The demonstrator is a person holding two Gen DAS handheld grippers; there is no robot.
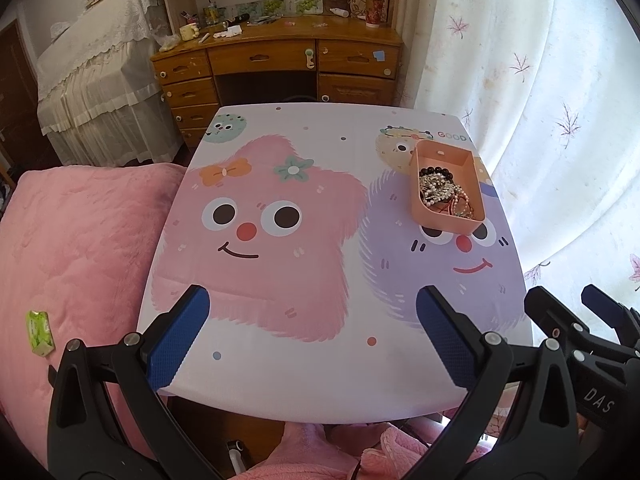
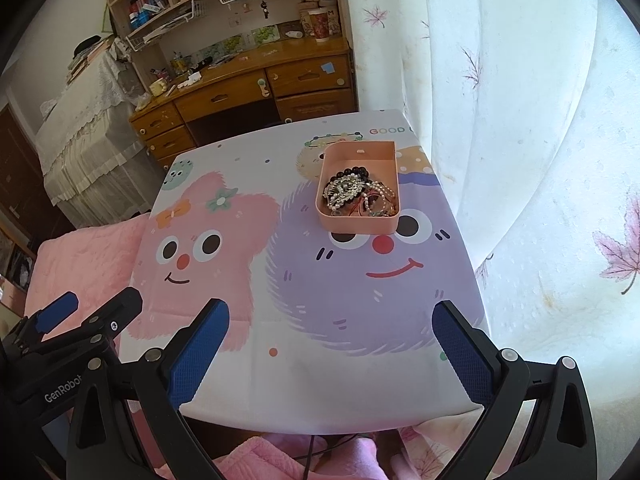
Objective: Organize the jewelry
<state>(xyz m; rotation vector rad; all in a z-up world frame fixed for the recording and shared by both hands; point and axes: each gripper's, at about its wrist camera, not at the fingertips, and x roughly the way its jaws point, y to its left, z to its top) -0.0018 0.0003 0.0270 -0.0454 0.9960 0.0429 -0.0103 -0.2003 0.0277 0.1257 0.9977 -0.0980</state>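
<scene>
A pink rectangular tray (image 1: pixel 444 220) (image 2: pixel 362 226) stands at the far right of the small table. In it lies a tangled heap of jewelry (image 1: pixel 442 192) (image 2: pixel 360 194): black beads, pearl strands, silver chains, a red cord. My left gripper (image 1: pixel 312 300) hovers open over the table's near edge, well short of the tray, with nothing between its blue pads. My right gripper (image 2: pixel 332 312) is open too, at the near right edge, also empty. Each gripper shows at the edge of the other's view.
The table wears a cartoon cloth (image 1: pixel 280 240) with a pink and a purple creature. A pink quilted bed (image 1: pixel 72 260) with a green packet (image 1: pixel 39 333) lies to the left. A wooden desk (image 1: pixel 280 56) stands behind. White curtains (image 1: pixel 540 120) hang close on the right.
</scene>
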